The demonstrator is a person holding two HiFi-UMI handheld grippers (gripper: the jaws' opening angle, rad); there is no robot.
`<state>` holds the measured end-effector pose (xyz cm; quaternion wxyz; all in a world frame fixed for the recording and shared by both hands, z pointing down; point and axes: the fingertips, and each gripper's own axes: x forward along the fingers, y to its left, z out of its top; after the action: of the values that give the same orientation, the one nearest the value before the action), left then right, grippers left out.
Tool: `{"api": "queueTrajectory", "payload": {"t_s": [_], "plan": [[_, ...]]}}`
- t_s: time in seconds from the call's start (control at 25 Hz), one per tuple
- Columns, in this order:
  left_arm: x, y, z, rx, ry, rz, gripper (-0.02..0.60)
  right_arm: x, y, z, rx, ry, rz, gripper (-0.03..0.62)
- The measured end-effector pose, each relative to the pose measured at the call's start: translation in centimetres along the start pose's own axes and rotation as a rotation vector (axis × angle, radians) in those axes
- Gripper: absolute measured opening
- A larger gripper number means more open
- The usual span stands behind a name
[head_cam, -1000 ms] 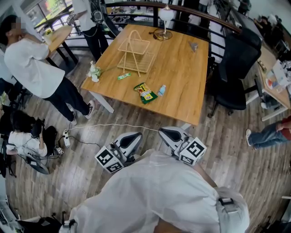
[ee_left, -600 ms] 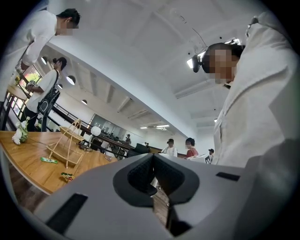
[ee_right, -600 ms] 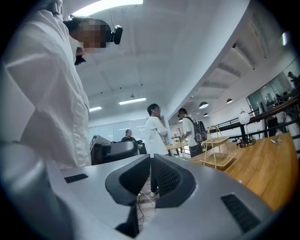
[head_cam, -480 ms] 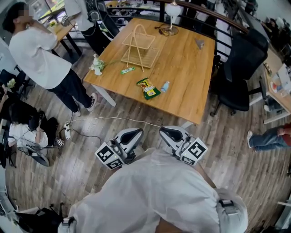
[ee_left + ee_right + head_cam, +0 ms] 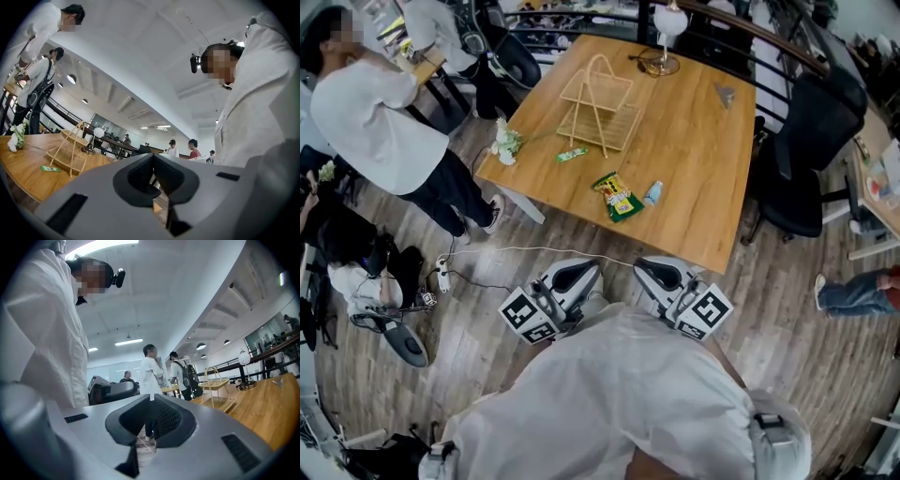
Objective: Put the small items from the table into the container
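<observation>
Both the left claw (image 5: 579,273) and the right claw (image 5: 652,269) are pressed together and empty, and the light wooden tabletop (image 5: 703,169) now lies nearer ahead of them than a second ago. The green-and-yellow snack packet (image 5: 616,195), small pale-blue bottle (image 5: 652,193) and green wrapper (image 5: 572,154) lie beyond the tips, with the tan two-tier wire basket (image 5: 602,105) farther on. The approach looks under way, with nothing gathered yet.

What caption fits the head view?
Left hand-held gripper and right hand-held gripper, shut, near wooden table with basket and snack packet.

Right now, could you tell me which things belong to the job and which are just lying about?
Job: two-tier tan wire basket; green-yellow snack bag; small pale-blue bottle; thin green packet.
Lying about: white flower sprig; white-globe table lamp; black office chair.
</observation>
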<state>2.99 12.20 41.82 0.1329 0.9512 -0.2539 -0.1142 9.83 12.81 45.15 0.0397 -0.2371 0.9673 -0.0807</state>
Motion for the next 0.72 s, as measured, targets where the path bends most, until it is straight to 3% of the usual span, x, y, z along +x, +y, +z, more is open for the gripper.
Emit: {"api": "queueTrajectory", "payload": {"t_s": [0.4,0.72], "plan": [[2.8,11.1,5.4,0.021,-0.004,-0.062,0.006,9.0,-8.0,2.8,-0.032,-0.004,-0.050,0.018],[3.2,17.9,6.8,0.028,0.031,-0.117,0.006,14.1,-11.6,2.7,-0.032,-0.011,-0.121,0.018]]}}
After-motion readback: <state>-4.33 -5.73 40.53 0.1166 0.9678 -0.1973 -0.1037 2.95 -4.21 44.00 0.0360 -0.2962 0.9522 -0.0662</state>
